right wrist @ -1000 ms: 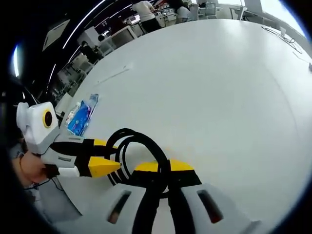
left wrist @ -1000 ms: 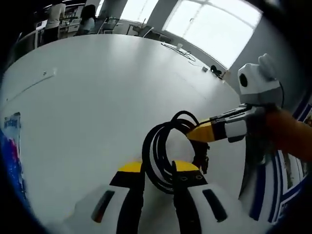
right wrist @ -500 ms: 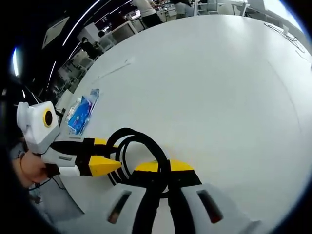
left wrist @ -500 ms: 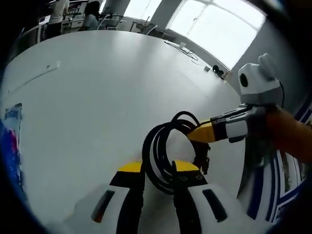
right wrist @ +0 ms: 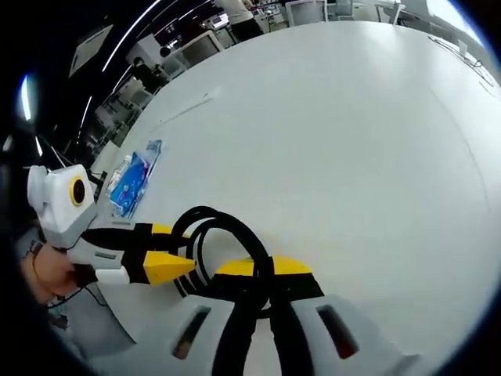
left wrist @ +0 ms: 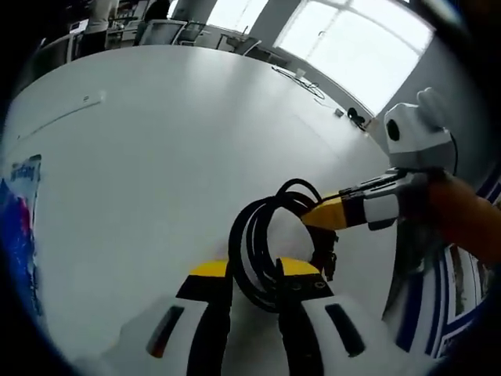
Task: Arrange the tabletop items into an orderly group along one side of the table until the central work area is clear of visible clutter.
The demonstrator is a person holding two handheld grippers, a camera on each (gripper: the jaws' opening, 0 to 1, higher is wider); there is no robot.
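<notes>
The broad white round-edged worktop (left wrist: 156,157) spreads out ahead of both your grippers, its pale surface running up to the far windows in the left gripper view and to the dim room in the right gripper view (right wrist: 352,133).

Well off to the left of your right gripper, near the worktop's edge, lies a flat blue printed plastic packet (right wrist: 133,178); the same packet sits at the far left margin of the left gripper view (left wrist: 17,211), well apart from your left gripper.

Your left gripper (left wrist: 254,274) has its yellow-tipped black jaws pressed together on the coiled black cable (left wrist: 270,235), pinching the bottom of the loop so the coil rises just above the jaw tips. From the right in that view, your right gripper (left wrist: 329,213) reaches in and touches the coil's right side.

In the right gripper view, your right gripper (right wrist: 262,270) is likewise clamped on the cable (right wrist: 215,235), the strands passing between its jaws, the loop arching up and to the left of the tips. Your left gripper (right wrist: 168,266) comes in from the left, its yellow tip against the loop's lower left, held by your hand (right wrist: 43,278).
</notes>
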